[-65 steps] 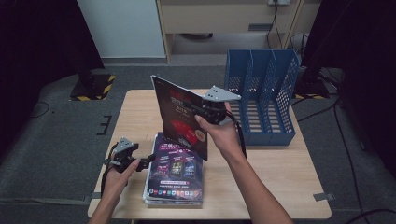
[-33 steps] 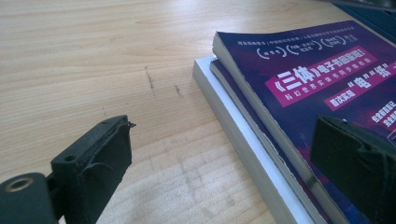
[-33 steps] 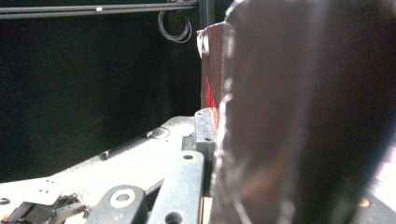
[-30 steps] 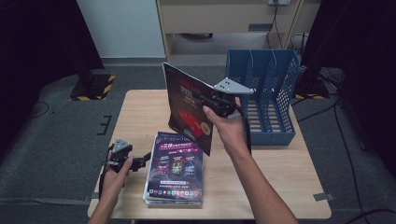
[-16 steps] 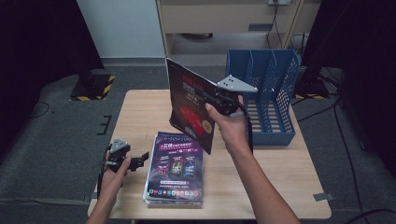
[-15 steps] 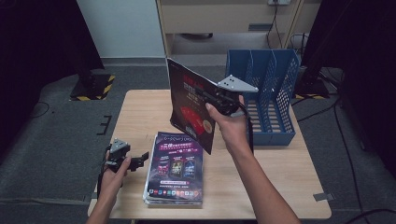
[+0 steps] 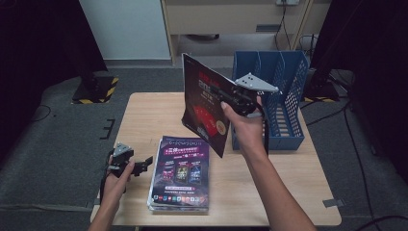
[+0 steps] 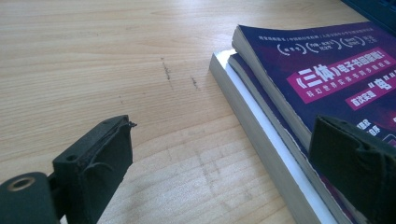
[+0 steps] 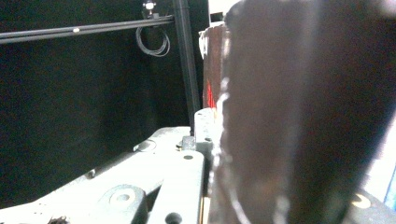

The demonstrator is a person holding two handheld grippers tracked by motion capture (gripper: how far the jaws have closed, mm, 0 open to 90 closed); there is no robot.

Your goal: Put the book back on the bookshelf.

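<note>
Above the bench: the right gripper (image 7: 230,100) is clamped on a dark magazine (image 7: 204,103), held upright and tilted, just left of the blue file rack (image 7: 288,96) at the right rear corner.
Front-left edge: the left gripper (image 7: 139,166) rests with jaws apart and nothing between them, just beside the magazine stack (image 7: 180,173).
Risk, snag: the lower corner could catch the rack's front wall if the magazine swings across too low.
Risk, slip: the grip sits on one edge, so the floppy magazine may sag or twist out of the pads.
Risk, miss: still tilted, it may jam across a divider.
Change: since the earlier frame the magazine has risen and shifted toward the rack; the left gripper has stayed put.
</note>
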